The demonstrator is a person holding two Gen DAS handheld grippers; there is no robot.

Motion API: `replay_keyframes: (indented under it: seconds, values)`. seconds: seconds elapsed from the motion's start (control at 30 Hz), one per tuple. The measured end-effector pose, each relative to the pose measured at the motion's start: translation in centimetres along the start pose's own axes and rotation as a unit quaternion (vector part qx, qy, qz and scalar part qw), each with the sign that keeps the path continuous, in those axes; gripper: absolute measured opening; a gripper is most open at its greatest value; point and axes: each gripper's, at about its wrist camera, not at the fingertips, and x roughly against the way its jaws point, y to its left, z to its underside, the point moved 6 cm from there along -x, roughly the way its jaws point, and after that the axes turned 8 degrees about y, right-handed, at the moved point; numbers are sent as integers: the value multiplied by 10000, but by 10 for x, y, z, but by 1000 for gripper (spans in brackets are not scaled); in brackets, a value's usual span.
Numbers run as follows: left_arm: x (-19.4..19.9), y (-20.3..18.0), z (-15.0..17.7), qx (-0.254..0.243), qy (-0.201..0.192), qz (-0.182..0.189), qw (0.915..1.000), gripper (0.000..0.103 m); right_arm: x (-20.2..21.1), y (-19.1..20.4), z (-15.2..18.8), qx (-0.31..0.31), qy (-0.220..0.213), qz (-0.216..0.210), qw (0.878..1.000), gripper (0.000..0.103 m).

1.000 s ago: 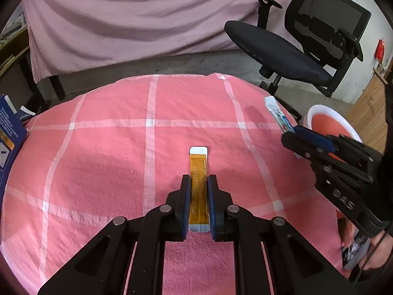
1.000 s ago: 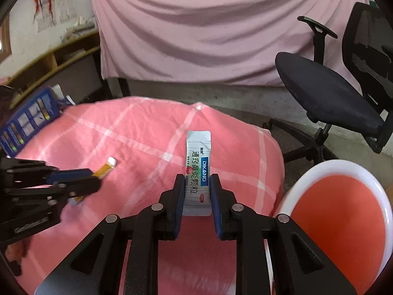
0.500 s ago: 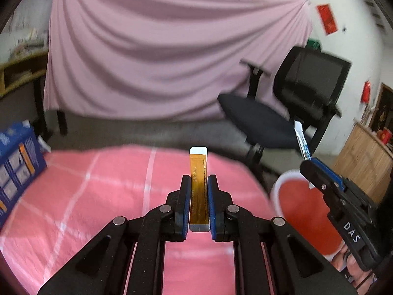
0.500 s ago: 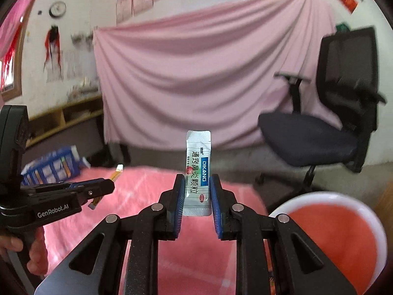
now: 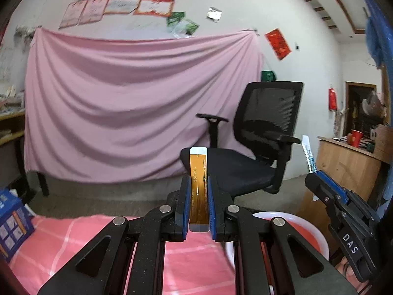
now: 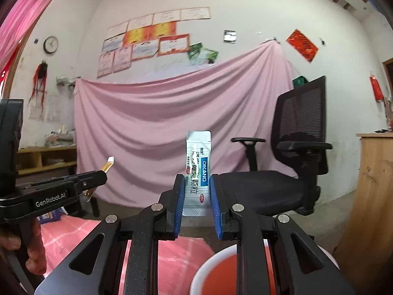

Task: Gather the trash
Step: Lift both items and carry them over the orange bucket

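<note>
The left gripper [image 5: 198, 204] is clamping a narrow amber flat strip with white ends [image 5: 198, 172] between its blue-padded fingers, the strip standing upright and poking out past the tips. The right gripper [image 6: 196, 196] is pinching a white and blue foil sachet printed with Chinese text [image 6: 198, 169] in the same upright way, its lower edge sitting between the pads. Both tools are hanging in the air above the table edge, level with each other and pointing toward the room.

Just below and ahead of the right gripper, the white-rimmed red plastic bin [image 6: 208, 268] is showing its open mouth; in the left view the same bin [image 5: 309, 231] is lying to the right, beyond the edge of the pink checked tablecloth [image 5: 73, 241]. Farther out are standing a black mesh office chair [image 5: 260, 147], a pink draped curtain [image 5: 122, 113] and a blue printed carton [image 5: 12, 223] at the cloth's left margin.

Judging by this, pickup is finished for these two pieces and neither is in the bin yet. What remains is carrying each over the opening and letting go. Whether more trash is waiting on the table, the views are not showing.
</note>
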Motion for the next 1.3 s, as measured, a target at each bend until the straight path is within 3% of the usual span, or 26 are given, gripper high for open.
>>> replay_keyframes:
  seconds: [0.53,1.3]
  values:
    - [-39,-71,13,-406,368,577,9968,11,9,-61,16,-585,254,579,9963,19]
    - [-97,-71,66,-179,1708,986,9802,11,-16,-90,45,-1007,1190,783,9847,20]
